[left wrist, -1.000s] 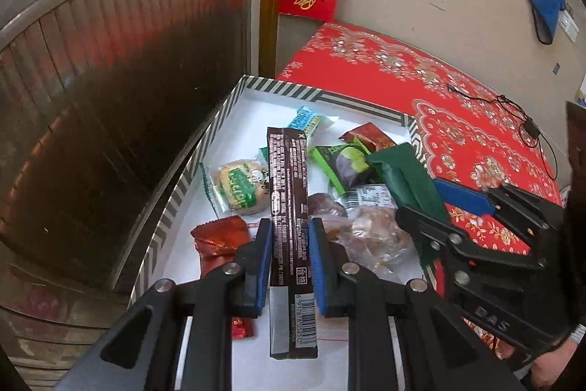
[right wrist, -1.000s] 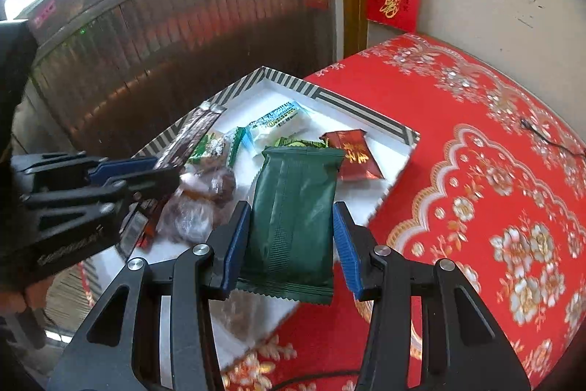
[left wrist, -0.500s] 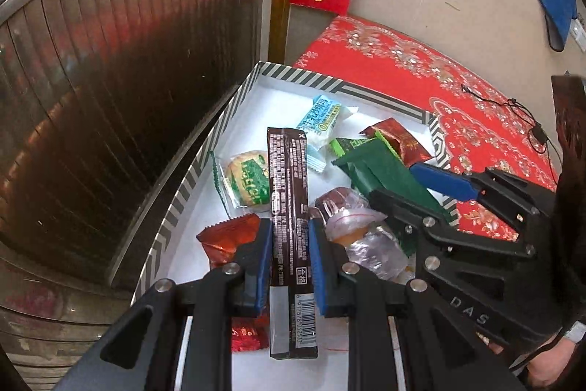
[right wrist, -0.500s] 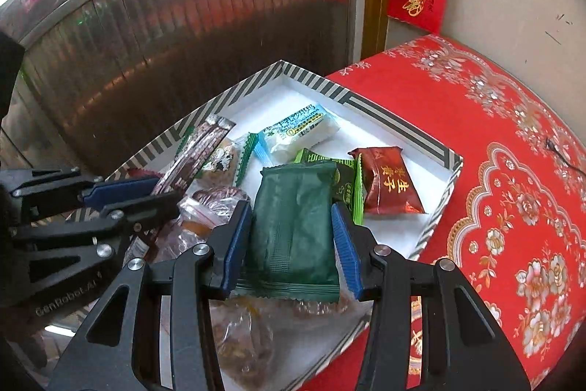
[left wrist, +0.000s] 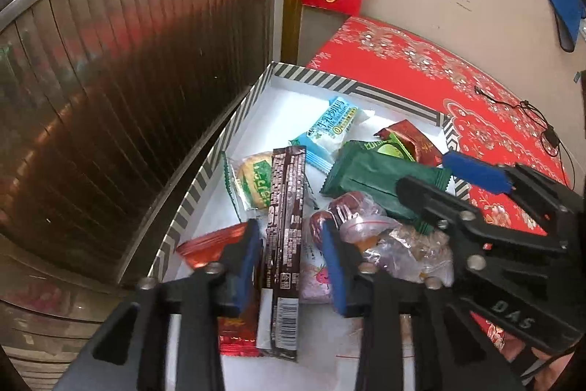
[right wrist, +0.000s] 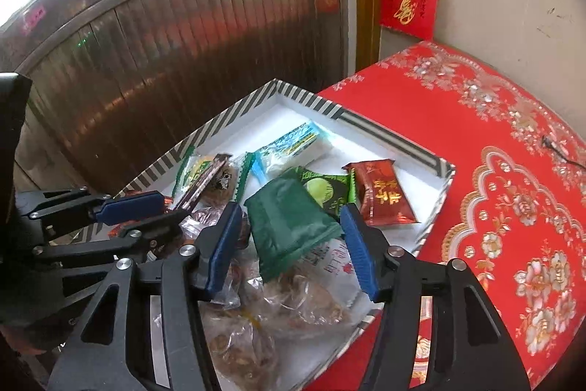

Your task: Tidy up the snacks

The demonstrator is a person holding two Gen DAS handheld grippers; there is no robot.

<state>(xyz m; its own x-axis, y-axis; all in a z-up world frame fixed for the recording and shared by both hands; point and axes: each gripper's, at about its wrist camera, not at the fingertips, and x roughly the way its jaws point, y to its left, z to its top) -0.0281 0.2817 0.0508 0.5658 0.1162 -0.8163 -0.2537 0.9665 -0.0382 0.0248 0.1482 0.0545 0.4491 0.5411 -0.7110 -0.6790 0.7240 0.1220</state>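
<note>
A white box with a striped rim (left wrist: 205, 178) (right wrist: 234, 114) holds several wrapped snacks. My left gripper (left wrist: 291, 266) is open over its near left part; a long brown chocolate bar (left wrist: 285, 226) lies loose between its fingers, resting on the pile. My right gripper (right wrist: 289, 244) is open too; a dark green packet (right wrist: 289, 226) (left wrist: 370, 174) lies between its fingers on the clear bags. The right gripper also shows in the left wrist view (left wrist: 476, 185), and the left gripper in the right wrist view (right wrist: 146, 207).
In the box lie a blue-white packet (left wrist: 329, 127), a red packet (right wrist: 381, 193), a cookie in a green wrapper (left wrist: 254, 180), a red foil pack (left wrist: 212, 244) and clear bags of nuts (right wrist: 285, 303). A red patterned cloth (right wrist: 512, 171) covers the table. A slatted door (left wrist: 128, 98) stands left.
Both grippers have opened and let go: the chocolate bar and the green packet now lie in the box. Both grippers have moved further over the box.
</note>
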